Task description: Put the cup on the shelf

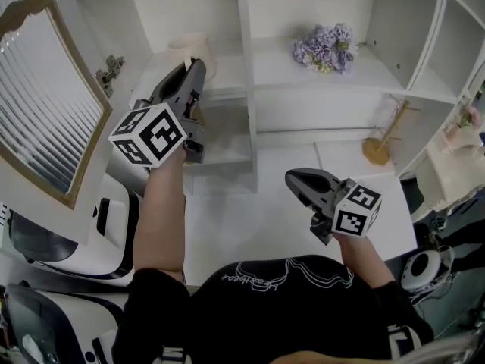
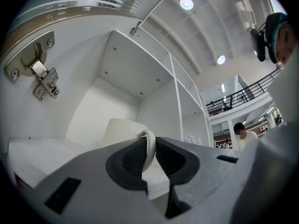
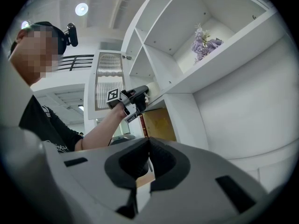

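Upright cup [image 2: 122, 132] noted inside shelf [image 2: 42, 148] compartment, long axis vertical, handle pointed at and pinched by left tool [image 2: 150, 148]. Right tool [image 3: 145, 143] pressed together, nothing held.

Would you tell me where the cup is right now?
Head view, upper left: the cup is inside the left shelf compartment, its handle in the left gripper.
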`<state>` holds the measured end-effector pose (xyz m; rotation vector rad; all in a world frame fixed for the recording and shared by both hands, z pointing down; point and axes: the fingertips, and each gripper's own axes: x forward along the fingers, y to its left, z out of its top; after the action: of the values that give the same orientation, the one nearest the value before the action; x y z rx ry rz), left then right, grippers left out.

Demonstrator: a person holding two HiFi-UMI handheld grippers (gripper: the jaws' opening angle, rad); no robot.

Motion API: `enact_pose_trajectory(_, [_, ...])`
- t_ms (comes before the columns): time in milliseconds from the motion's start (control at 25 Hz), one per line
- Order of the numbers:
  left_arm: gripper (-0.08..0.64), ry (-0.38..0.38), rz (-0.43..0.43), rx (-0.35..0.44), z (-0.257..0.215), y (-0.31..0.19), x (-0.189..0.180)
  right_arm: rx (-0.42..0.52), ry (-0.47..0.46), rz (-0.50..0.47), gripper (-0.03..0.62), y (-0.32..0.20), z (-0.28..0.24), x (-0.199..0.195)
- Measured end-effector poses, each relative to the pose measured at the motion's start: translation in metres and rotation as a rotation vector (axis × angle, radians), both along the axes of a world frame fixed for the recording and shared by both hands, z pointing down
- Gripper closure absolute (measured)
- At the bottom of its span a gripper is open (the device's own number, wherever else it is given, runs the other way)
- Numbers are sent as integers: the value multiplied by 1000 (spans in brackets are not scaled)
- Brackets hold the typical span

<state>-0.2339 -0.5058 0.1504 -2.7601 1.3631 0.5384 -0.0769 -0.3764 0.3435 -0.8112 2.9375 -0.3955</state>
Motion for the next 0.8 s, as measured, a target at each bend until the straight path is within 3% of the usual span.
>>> enact_pose_trajectory(240, [497,-31,-58,26,0,1,-7,-4,-5,-7,586,2,2,-3])
enact_pose_trajectory(560, [384,-52,-134,89,-4,11,-17,-9,-5,-12,586,7,4,-8])
enact_pose_trajectory(800, [360,-105,-126,112,9,34,-14,-11,11,-20,586,13,9,-9])
